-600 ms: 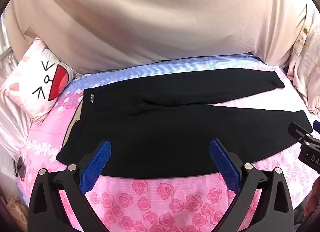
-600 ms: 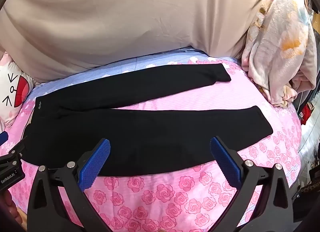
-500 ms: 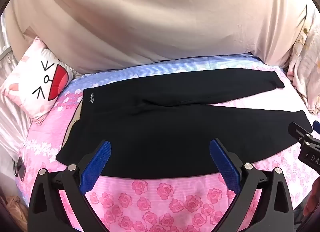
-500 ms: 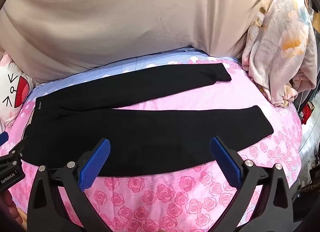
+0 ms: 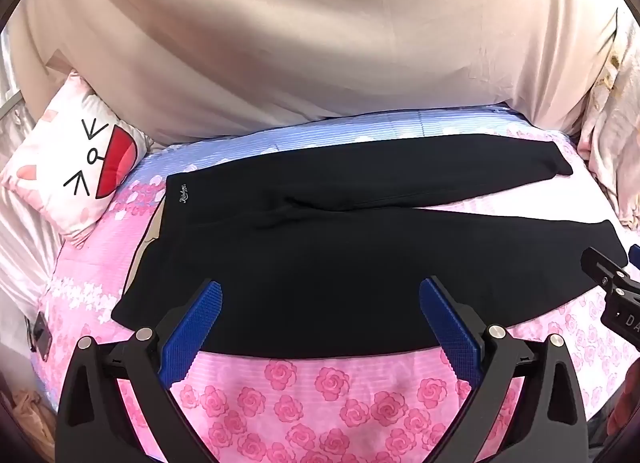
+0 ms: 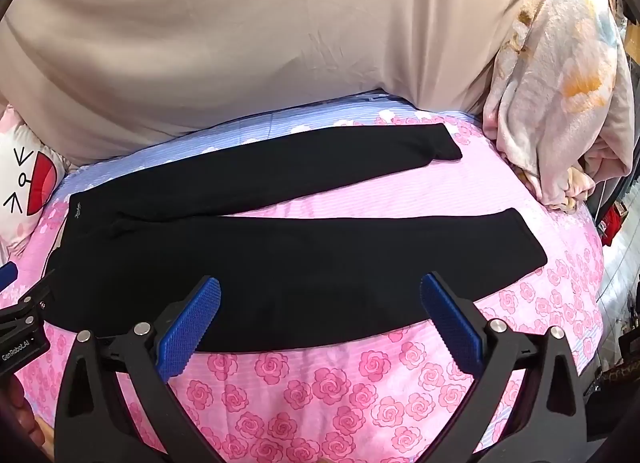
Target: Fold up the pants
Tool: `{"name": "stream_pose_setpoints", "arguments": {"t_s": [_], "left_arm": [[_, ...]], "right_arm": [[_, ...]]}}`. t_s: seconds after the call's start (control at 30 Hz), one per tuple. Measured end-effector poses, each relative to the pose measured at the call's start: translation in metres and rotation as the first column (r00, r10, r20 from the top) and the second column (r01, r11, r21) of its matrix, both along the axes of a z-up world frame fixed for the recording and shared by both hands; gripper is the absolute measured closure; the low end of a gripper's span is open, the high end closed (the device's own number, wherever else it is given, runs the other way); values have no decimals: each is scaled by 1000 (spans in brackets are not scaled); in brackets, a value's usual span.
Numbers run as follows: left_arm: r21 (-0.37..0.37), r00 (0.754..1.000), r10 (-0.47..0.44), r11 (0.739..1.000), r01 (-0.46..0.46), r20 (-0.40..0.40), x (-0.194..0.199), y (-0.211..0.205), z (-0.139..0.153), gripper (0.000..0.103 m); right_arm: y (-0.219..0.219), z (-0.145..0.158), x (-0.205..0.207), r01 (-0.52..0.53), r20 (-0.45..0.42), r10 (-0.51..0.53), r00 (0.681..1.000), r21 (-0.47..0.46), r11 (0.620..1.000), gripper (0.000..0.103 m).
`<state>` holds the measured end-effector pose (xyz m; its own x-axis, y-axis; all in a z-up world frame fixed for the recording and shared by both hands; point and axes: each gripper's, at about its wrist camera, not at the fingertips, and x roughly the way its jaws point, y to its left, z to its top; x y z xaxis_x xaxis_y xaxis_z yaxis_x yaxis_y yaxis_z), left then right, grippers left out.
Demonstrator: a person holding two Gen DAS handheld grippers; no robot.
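Left wrist view: the left claw point(image 5: 320, 319) hangs over the near edge of the bed point(image 5: 332, 387), blue pads spread wide, nothing between them and nothing gripped. The black pants point(image 5: 340, 259) lie flat on the pink rose-print sheet, waistband to the left near the cartoon pillow point(image 5: 76, 167), both legs running right and splayed in a narrow V, far leg ending close to the beige curtain point(image 5: 320, 43). Part of the right claw point(image 5: 612, 287) shows at the right edge, over the near leg's cuff; its opening is not readable here. Right wrist view: the right claw point(image 6: 320, 317) is likewise fully open and empty, poised above the near leg's lower edge. The pants point(image 6: 280, 263) show whole, both cuffs to the right, the far cuff just short of a bunched floral blanket point(image 6: 560, 83). The left claw's body point(image 6: 22, 327) sits at the left edge by the waistband's near corner. Handling judgement: knit fabric, light, soft, limp; it will drape and sag from any pinch point and may drag on the sheet rather than slide. Probably best taken at two spots along one edge, waistband corner with the left, cuff with the right, pinching both layers so the leg lifts as one.
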<state>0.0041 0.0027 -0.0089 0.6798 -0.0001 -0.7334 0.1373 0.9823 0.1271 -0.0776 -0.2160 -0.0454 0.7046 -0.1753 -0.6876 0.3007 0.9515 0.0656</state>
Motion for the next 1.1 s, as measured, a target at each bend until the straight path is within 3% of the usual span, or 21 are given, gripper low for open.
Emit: {"name": "stream_pose_setpoints", "arguments": {"t_s": [1.1], "left_arm": [[-2,1000,-10,1000,10,-25,23,-2,-1,6]], "right_arm": [[-7,-1,15,14,-13,-14,1000,15,1000,5]]}}
